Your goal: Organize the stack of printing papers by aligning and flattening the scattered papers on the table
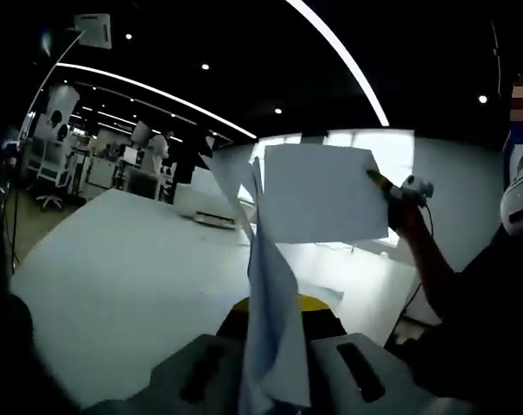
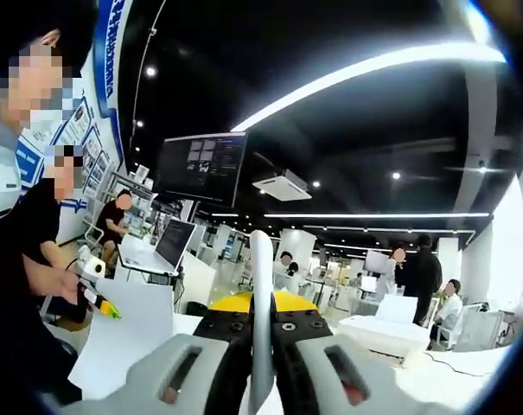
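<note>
seemingly thin, limp papers point(image 1: 274, 337) between tool point(image 1: 274, 380) jaws

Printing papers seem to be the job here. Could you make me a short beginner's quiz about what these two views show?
1. True or false: the left hand-held gripper is shut on paper.
2. In the left gripper view, the sheet raised over the table is held by: A) a bare hand, B) the other hand-held gripper, C) nothing.
3. Fill in: in the right gripper view, paper seen edge-on stands between the jaws of the right hand-held gripper; far behind it hangs a dark ____.

Key: 1 true; 2 B; 3 monitor.
</note>
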Motion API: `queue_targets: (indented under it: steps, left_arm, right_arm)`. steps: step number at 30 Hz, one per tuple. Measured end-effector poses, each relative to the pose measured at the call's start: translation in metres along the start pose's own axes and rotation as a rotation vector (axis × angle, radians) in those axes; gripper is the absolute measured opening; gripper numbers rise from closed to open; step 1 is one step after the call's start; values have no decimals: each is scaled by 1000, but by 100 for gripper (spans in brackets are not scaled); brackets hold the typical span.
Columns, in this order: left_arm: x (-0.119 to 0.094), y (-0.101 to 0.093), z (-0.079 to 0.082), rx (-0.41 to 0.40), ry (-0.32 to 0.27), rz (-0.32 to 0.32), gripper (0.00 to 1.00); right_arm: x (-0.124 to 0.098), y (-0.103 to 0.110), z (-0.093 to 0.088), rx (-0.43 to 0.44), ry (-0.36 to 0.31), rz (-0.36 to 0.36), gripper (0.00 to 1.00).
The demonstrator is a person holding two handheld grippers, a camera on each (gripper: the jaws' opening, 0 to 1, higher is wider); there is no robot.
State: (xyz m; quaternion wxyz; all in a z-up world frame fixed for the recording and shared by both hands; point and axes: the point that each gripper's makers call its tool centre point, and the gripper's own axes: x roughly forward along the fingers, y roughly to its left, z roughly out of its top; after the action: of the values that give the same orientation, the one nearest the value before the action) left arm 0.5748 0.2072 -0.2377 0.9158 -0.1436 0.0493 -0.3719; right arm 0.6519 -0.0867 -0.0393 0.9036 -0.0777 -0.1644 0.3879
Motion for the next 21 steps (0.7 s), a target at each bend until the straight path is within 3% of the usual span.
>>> queue_targets:
  steps: [21]
  left_arm:
    - [-1,2,1,-10,-16,6,6]
  right_arm:
    - [2,17,36,-21,-68,63,2]
